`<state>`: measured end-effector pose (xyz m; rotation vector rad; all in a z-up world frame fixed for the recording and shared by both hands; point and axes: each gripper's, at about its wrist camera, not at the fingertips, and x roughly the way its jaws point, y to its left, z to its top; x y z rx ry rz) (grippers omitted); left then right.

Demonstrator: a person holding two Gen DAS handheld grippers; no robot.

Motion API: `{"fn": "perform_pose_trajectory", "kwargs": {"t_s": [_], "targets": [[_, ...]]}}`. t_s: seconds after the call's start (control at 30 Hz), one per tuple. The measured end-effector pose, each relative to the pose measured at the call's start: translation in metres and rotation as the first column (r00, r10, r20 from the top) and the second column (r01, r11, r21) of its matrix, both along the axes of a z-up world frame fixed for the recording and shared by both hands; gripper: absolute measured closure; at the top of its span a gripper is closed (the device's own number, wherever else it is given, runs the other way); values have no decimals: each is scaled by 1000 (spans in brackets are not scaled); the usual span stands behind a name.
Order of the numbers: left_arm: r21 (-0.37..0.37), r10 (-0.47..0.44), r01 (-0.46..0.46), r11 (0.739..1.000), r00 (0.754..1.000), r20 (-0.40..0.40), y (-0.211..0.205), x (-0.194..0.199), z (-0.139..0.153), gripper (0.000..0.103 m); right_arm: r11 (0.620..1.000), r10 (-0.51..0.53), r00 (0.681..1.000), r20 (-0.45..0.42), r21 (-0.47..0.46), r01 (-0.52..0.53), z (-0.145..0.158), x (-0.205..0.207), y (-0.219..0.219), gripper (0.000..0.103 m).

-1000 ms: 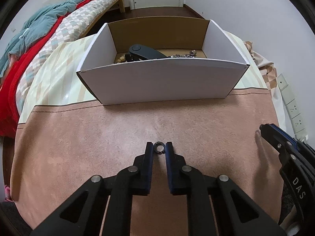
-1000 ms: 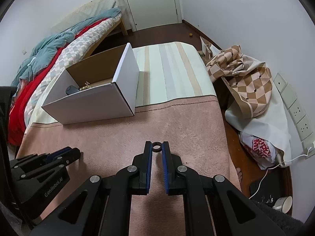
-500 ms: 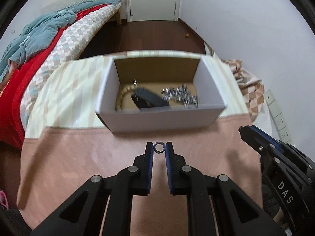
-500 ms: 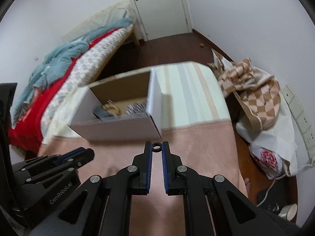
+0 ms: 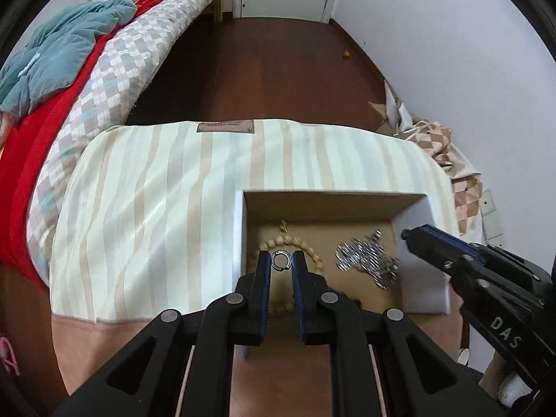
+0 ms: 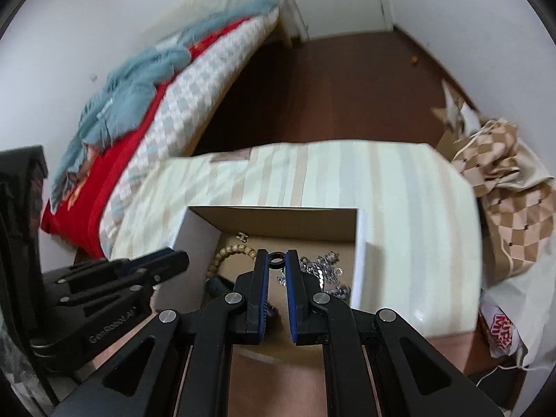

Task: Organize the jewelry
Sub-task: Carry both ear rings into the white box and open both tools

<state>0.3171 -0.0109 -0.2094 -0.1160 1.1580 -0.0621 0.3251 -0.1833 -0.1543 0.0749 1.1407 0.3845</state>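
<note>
A small open ring (image 5: 280, 260) is pinched in the left tool (image 5: 281, 261), a dark ring (image 6: 277, 260) in the right tool (image 6: 277, 261), both hanging inside the rim of the open-topped box (image 5: 422, 285), above wooden beads (image 5: 314, 259) and a silver chain (image 5: 370, 260); striped bedding (image 5: 156, 208) lies open around it.

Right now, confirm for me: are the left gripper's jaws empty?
No, the left gripper is shut on a small metal ring, pinched between its jaws above the cardboard box.

Both tongs, left (image 5: 281, 260) and right (image 6: 277, 261), point steeply down, clamped.
</note>
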Motion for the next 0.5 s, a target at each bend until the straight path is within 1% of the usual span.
{"fn": "perform_pose_trajectory", "kwargs": {"t_s": [0.1,0.2,0.3,0.37,0.4,0.43,0.47,0.5], "targets": [[-9,-14,13,1000,1000,-27,-1,13,-5,93,1000,16,998,-56,-2,-16,-15,15,6,93],[-22,9,-10,1000,998,-56,0,23,-8,92,1000,9,995,-104,29,-6,-24,25,5,93],[-22,25,-26,999,999,-39,2,26,-3,89,999,-17,986,-166,45,25,-31,34,-2,92],[-13,37,-37,999,999,-19,4,25,2,85,999,-28,986,-167,36,34,-32,34,-6,92],[-7,40,-40,999,999,-13,5,25,4,78,999,-30,986,-162,35,36,-30,33,-8,91],[1,44,-44,999,999,0,6,23,7,67,999,-34,987,-156,36,40,-28,33,-9,84],[7,50,-50,999,999,10,7,22,8,59,998,-37,988,-152,38,43,-26,31,-10,76],[13,56,-56,998,998,17,8,21,10,43,998,-40,988,-147,51,48,-24,29,-12,72]]}}
